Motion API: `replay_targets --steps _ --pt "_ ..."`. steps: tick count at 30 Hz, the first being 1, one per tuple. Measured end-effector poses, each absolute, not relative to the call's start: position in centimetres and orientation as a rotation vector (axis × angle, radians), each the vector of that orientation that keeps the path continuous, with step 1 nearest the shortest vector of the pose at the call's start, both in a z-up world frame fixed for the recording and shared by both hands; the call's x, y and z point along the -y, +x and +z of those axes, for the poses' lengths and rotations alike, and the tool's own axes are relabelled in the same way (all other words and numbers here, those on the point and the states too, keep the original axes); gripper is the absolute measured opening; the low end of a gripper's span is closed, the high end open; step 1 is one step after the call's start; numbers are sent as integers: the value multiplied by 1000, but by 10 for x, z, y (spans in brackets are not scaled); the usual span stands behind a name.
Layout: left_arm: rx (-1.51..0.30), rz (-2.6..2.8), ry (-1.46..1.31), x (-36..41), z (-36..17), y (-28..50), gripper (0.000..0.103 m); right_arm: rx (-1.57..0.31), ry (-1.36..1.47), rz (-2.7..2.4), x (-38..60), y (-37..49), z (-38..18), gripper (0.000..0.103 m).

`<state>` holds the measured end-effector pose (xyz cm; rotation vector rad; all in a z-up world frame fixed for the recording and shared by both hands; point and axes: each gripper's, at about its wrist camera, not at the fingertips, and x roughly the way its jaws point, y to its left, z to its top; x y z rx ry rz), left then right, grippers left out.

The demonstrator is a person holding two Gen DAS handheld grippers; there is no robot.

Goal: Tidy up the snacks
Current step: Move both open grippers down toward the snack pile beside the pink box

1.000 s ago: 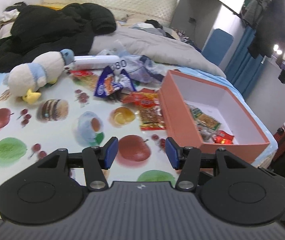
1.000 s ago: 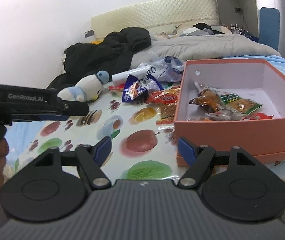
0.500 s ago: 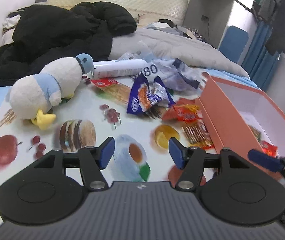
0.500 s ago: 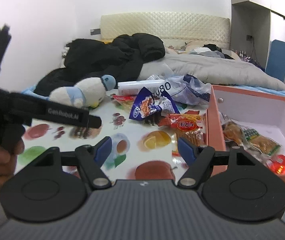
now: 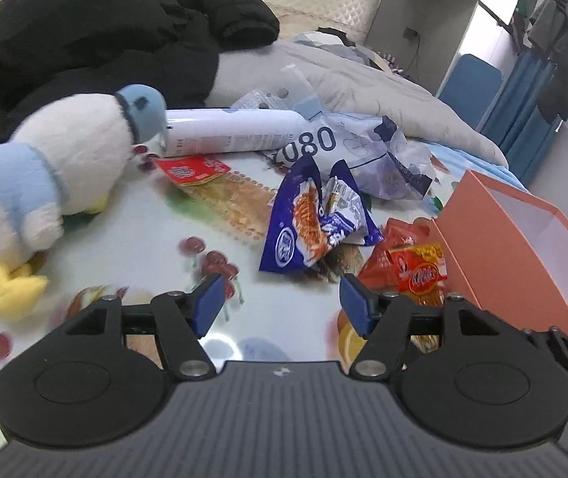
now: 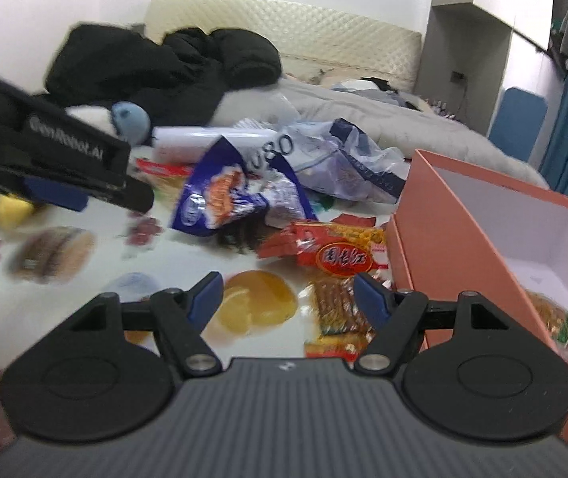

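Bedroom setting: a fruit-printed cloth (image 5: 132,239) covers the working surface, with a quilted headboard (image 6: 323,40), a heap of black clothing (image 5: 104,40) and a grey duvet (image 5: 363,83) behind it. On the cloth, snacks lie scattered. A blue-and-white snack bag (image 5: 307,219) stands crumpled near the centre; to its right a red packet (image 5: 415,271) rests just beside the wall of the orange box (image 5: 515,263). In the right wrist view a flat packet of brown sticks (image 6: 339,306) lies in front of that red packet, next to the box wall. A second red-topped packet (image 5: 200,175) lies farther back, near a white cylindrical can (image 5: 232,131) lying on its side and a crumpled clear plastic bag (image 5: 367,151) printed with "080". A white plush duck (image 5: 56,171) with a blue cap sits at the left. The orange box is open, its interior white; several packets (image 6: 555,318) lie inside on its floor. The left gripper (image 5: 280,298) hovers above the cloth in front of the blue-and-white bag, tongs spread, nothing between them. The right gripper (image 6: 287,294) hovers above the flat packet and the printed orange, tongs likewise spread and empty. The left tool's body appears at the left edge of the right wrist view, blurred.
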<state>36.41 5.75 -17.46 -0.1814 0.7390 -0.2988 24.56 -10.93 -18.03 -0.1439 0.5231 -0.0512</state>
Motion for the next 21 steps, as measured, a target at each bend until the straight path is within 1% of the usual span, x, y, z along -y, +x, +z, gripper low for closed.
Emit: replay_targets --steps 3,4,8,9,10,16,17,19,20,21 --pt "-742 -313 -189 -49 -182 385 68 -553 -192 -79 105 270 -196 73" --pt "-735 -321 -188 -46 -183 391 68 -566 -205 -80 103 278 -201 68" --pt "-725 -331 -129 -32 -194 416 68 -588 -250 -81 100 297 -215 67" --pt "-731 -330 -132 -31 -198 422 68 -599 -258 -82 100 301 -218 65" --pt "-734 -332 -142 -31 -201 428 68 -615 -269 -85 98 306 -221 61" --pt "-717 -360 -142 -29 -212 443 67 -627 -283 -127 99 321 -221 60" --pt "-718 -367 -136 -28 -214 445 62 -629 -287 -134 100 323 -222 57" --pt "-730 -390 -124 -25 -217 448 56 -628 -300 -142 100 326 -224 45" --pt "-735 -391 -119 -24 -219 448 53 -629 -308 -147 99 328 -224 43" --pt "-739 -390 -113 -23 -220 449 53 -632 -314 -153 99 330 -225 38"
